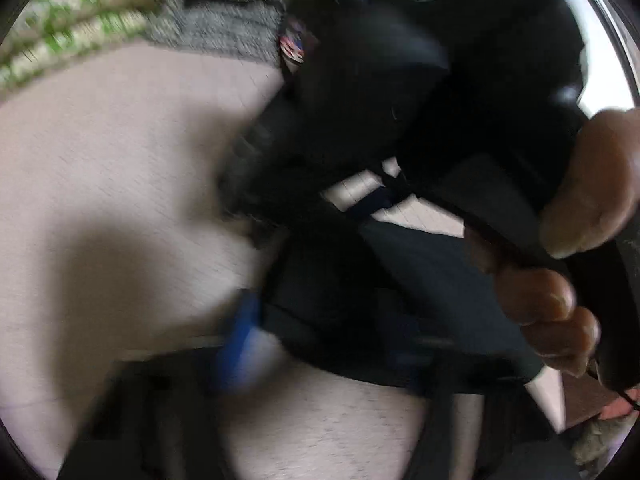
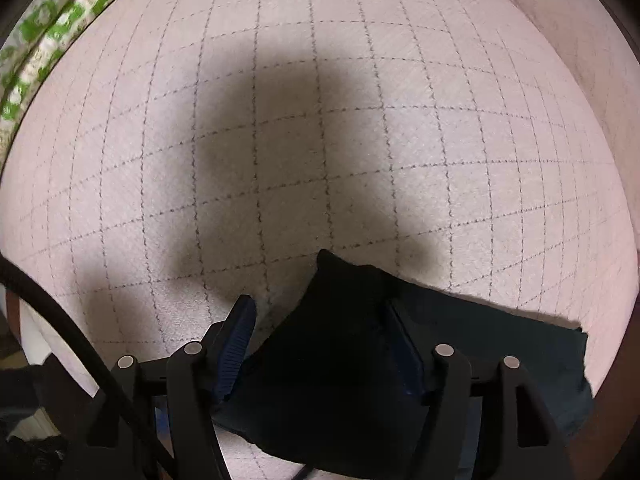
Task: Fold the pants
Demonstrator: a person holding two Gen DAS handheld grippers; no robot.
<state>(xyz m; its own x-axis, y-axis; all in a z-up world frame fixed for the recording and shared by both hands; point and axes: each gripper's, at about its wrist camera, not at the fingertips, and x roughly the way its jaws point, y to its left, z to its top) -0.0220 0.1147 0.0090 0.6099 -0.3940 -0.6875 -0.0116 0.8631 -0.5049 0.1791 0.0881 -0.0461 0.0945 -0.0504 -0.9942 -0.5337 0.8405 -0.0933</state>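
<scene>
The black pants [image 1: 380, 112] hang bunched in the air across the blurred left wrist view. My left gripper [image 1: 320, 332] has cloth between its blue-padded fingers [image 1: 240, 336]; the right finger is hidden under the fabric. A bare hand [image 1: 580, 208] also grips the pants at the right. In the right wrist view my right gripper [image 2: 320, 344] has a fold of the pants [image 2: 340, 360] lying between its blue pads [image 2: 236, 344], jaws wide. The cloth hides the right pad.
A pale pink mat with a dashed grid [image 2: 320, 120] covers the surface. A green and white patterned cloth [image 2: 36, 36] lies at its far left, and shows in the left wrist view [image 1: 60, 28]. Grey knitted fabric [image 1: 224, 28] lies behind. A black cable [image 2: 60, 312] runs at lower left.
</scene>
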